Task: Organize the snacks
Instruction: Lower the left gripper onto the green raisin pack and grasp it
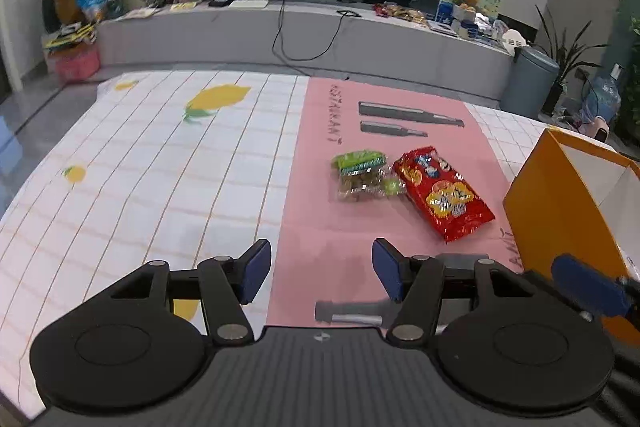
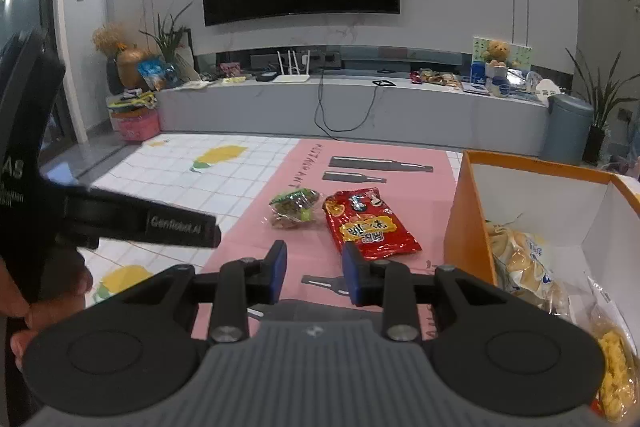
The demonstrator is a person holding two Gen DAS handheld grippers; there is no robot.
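The orange box (image 2: 466, 227) stands open at my right, white inside; in it lie a pale yellow snack bag (image 2: 524, 267) and a clear bag of yellow pieces (image 2: 614, 363); on the pink mat (image 2: 308, 227), over the surface's gridded cloth, rest a red snack packet (image 2: 368, 223) with yellow Chinese lettering and, just beside it, a small green-topped clear bag (image 2: 296, 209); the mat reads "RESTAURANT"; my left gripper (image 1: 322, 271) bears "GenRobot.AI", fingers apart, empty; my right gripper (image 2: 314, 273) has fingers narrowly apart, empty.
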